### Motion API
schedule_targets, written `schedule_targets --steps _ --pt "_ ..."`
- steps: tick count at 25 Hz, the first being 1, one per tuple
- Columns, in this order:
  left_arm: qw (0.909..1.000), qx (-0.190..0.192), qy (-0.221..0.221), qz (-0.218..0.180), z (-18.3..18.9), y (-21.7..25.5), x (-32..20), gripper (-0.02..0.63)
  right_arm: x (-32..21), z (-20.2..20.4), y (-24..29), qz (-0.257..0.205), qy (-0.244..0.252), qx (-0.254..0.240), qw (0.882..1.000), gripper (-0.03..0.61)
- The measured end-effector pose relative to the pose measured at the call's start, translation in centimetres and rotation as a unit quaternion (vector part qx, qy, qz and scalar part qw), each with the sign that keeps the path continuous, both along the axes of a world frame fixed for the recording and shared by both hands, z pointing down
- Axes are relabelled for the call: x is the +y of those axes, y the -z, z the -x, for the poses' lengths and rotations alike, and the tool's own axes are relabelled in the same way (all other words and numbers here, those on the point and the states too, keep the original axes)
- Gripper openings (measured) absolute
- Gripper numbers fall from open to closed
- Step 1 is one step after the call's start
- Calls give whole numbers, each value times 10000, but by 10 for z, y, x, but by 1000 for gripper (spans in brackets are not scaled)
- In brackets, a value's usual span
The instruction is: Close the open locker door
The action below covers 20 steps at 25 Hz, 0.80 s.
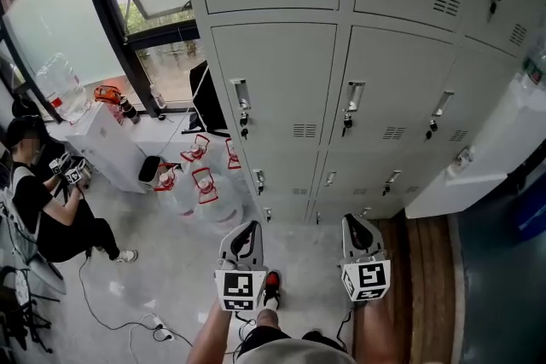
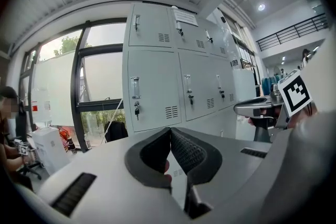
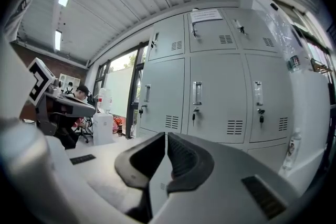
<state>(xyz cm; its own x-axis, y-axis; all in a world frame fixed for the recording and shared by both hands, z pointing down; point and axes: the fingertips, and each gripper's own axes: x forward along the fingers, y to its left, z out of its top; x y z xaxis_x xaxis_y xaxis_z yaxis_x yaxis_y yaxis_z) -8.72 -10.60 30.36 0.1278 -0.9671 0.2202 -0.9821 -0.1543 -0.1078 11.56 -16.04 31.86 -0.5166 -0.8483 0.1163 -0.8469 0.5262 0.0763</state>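
At the far left we see a seated person in dark clothes beside a clear, rounded water jug on a white boxy stand. More clear jugs with red handles cluster on the grey speckled floor at the foot of the lockers. These form a bank of pale grey sheet metal with flat rectangular doors, louvred vent slots, slim upright handles and dangling keys.

Our left gripper points its smooth grey shell at the bank. In the left gripper view its black, ribbed rubber pads meet at the tips with nothing between them. Our right gripper sits beside it, apart from it, and in the right gripper view its jaws are likewise pressed together and empty.

Farthest right, what looks to be the open locker door is a smooth pale slab swung out from the bank toward us, clear of both grippers.
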Motion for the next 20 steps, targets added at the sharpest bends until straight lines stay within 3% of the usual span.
schedule_targets --steps 10,20 --pt "9997 6 -248 63 -47 -1 55 22 65 -53 4 -22 -243 5 9997 28" --pt "9994 -56 -333 -10 -57 7 67 23 80 -62 13 -138 -269 -77 9995 28"
